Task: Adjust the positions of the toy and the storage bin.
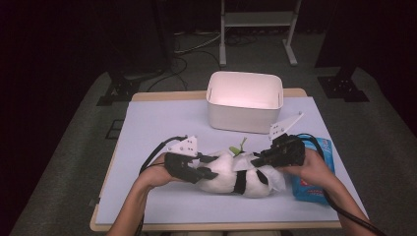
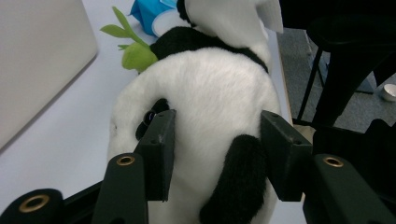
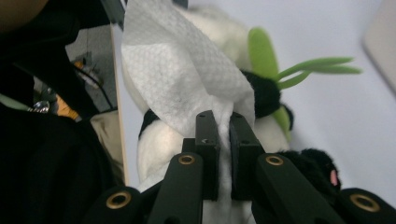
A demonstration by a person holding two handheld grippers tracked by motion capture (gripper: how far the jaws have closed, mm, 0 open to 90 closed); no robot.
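While my left gripper (image 2: pixel 215 154) clamps the panda plush (image 1: pixel 236 176) by its head near the tabletop's front edge, my right gripper (image 3: pixel 223 135) pinches a white wipe (image 3: pixel 182 70) against its body. Wiping looks underway; the white bin (image 1: pixel 244 101) at the far edge waits empty.

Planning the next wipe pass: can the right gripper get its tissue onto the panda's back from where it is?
Probably yes. The right gripper is shut on the white tissue directly above the panda plush, nothing between, and the left gripper brackets the head end.
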